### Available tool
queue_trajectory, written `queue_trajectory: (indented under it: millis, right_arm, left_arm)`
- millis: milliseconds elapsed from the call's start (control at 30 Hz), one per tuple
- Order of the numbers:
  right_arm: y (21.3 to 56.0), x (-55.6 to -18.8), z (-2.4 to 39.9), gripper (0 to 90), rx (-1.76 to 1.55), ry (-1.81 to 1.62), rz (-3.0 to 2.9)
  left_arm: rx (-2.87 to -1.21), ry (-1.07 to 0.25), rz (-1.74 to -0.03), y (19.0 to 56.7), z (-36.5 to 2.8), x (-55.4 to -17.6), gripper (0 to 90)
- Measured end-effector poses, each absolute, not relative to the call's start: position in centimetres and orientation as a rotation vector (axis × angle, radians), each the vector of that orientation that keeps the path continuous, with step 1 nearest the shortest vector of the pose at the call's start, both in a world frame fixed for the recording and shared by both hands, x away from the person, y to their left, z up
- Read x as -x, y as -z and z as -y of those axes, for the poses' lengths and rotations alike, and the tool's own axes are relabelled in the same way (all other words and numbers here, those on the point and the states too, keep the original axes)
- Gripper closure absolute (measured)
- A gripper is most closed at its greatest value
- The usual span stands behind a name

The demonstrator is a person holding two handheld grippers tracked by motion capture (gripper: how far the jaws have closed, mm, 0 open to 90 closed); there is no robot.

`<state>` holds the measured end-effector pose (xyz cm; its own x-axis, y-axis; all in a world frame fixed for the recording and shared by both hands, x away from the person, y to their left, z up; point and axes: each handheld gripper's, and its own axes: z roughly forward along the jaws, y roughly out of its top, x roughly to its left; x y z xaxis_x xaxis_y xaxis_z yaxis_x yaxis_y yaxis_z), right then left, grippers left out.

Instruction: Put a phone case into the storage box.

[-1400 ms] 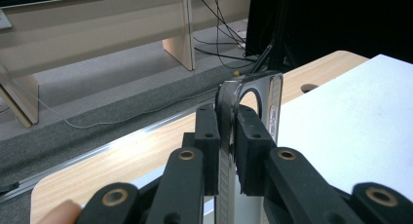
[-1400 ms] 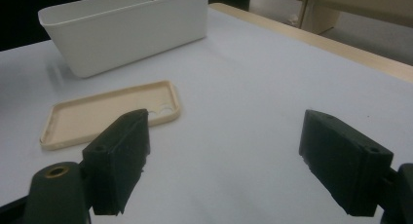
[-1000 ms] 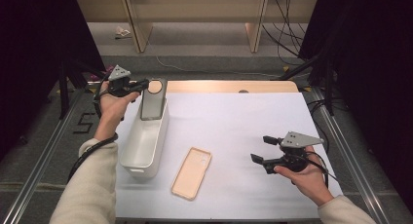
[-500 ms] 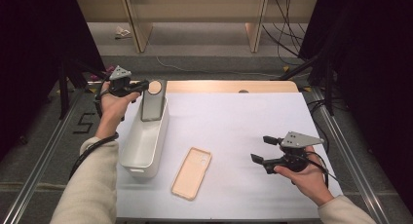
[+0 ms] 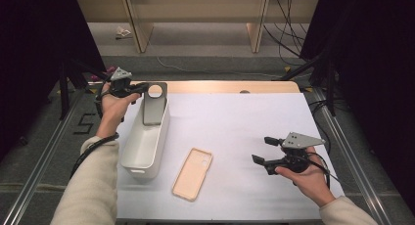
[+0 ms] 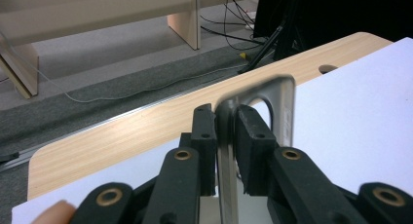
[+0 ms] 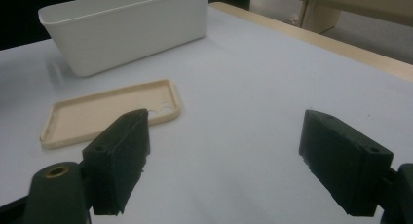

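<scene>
A grey phone case (image 5: 155, 105) is held at its top edge by the closed left gripper (image 5: 142, 88) over the far end of the white bin (image 5: 142, 151), while the right gripper (image 5: 260, 150) is kept wide open near the beige phone case (image 5: 192, 173).

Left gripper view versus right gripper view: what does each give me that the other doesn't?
The left gripper view alone gives the grip itself: the left gripper has its fingers pressed on the thin edge of the grey case with the round cutout, and the table's wooden edge lies behind.

The right gripper view alone gives the right gripper, open and holding nothing, the beige phone case lying open side up, and the white bin beyond it.

Both share the white table surface.
</scene>
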<state>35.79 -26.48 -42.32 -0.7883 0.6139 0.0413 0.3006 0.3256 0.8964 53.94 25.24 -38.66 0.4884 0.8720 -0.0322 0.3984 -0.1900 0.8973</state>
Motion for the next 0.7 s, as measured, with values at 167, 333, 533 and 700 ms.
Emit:
queue_trajectory:
  millis: [167, 333, 533, 700]
  right_arm:
    - [42.36, -35.81, 26.47, 19.5, -0.820, -1.448, -2.293]
    - [42.38, -35.81, 26.47, 19.5, -0.818, -1.448, -2.294]
    - [42.40, -35.82, 26.45, 19.5, -0.817, -1.451, -2.294]
    - [42.39, -35.81, 26.45, 19.5, -0.816, -1.449, -2.298]
  left_arm:
    - [-1.784, -0.636, -1.094, 38.88, -25.37, -54.11, 78.5]
    - [-1.798, -0.646, -1.104, 38.96, -25.41, -54.32, 78.3]
    - [-1.825, -0.664, -1.119, 38.98, -25.27, -54.59, 77.5]
    - [-1.842, -0.680, -1.141, 39.13, -25.22, -54.87, 76.3]
